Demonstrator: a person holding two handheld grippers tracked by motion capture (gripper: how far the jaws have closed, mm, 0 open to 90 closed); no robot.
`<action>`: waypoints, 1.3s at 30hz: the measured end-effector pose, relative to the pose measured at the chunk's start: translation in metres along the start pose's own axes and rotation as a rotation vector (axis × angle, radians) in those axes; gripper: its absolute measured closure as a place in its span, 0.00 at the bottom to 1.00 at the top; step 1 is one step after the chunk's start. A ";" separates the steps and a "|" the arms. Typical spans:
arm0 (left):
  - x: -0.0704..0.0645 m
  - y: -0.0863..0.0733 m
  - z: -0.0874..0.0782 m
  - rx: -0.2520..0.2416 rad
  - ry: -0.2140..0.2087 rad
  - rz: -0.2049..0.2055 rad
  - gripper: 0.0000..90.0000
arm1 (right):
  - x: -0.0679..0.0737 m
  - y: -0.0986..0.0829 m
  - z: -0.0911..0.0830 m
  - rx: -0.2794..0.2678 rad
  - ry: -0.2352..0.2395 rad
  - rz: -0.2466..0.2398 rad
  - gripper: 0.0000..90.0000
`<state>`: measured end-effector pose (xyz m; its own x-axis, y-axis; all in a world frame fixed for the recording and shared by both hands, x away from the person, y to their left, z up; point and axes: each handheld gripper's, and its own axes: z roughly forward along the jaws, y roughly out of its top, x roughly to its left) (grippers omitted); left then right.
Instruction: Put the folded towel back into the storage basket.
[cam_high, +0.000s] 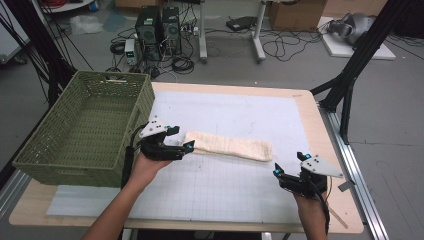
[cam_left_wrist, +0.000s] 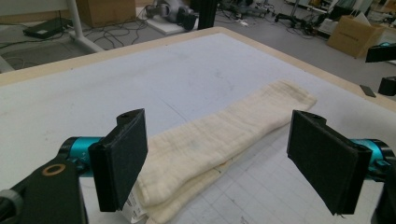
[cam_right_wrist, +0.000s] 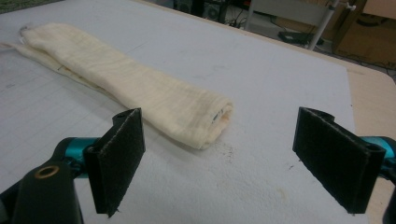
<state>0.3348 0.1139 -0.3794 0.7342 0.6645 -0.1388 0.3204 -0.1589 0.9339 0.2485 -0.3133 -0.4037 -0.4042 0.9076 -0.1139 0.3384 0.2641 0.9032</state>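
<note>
Two bare forearms come up from the near edge of the table (cam_high: 320, 107), each hand wrapped around a black gripper with a grey three-cornered plate on top. Everything below is placed against the cream folded towel (cam_high: 230, 145), which lies in a long, slightly slanted strip on the white gridded mat (cam_high: 240, 112) at the middle of the table.

At the towel's left end, the left gripper (cam_high: 186, 146) sits low over the mat, its forearm angled in from the lower left and the wrist bent so the tips aim rightward along the cloth. In the left gripper view its jaws stand wide apart with nothing between the pads; the near end of the towel (cam_left_wrist: 205, 144) lies just ahead of them, closer to the left pad, with a small label at its corner. Whether a tip touches the cloth I cannot tell.

Beyond the towel's right end and nearer the person, the right gripper (cam_high: 276, 173) is held by a hand whose forearm rises almost straight from the bottom edge. Its jaws are also spread wide and hold nothing; in the right gripper view the towel's rolled end (cam_right_wrist: 205, 121) lies ahead of them, near but apart.

Left of the towel, past the left hand, a green woven basket (cam_high: 55, 145) stands on the table's left side.
</note>
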 end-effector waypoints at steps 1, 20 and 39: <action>0.001 0.001 0.003 0.006 0.001 -0.003 0.23 | 0.000 0.000 0.000 -0.001 0.001 0.003 0.17; 0.028 -0.012 0.046 0.112 0.089 -0.093 0.26 | -0.001 -0.001 0.002 0.008 0.007 0.007 0.17; 0.039 -0.037 0.073 0.329 0.190 -0.079 0.43 | -0.004 -0.003 0.004 0.016 0.013 0.012 0.17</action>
<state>0.3952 0.0922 -0.4433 0.5857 0.8025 -0.1134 0.5690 -0.3075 0.7626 0.2523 -0.3163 -0.4075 -0.4107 0.9065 -0.0978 0.3564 0.2584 0.8979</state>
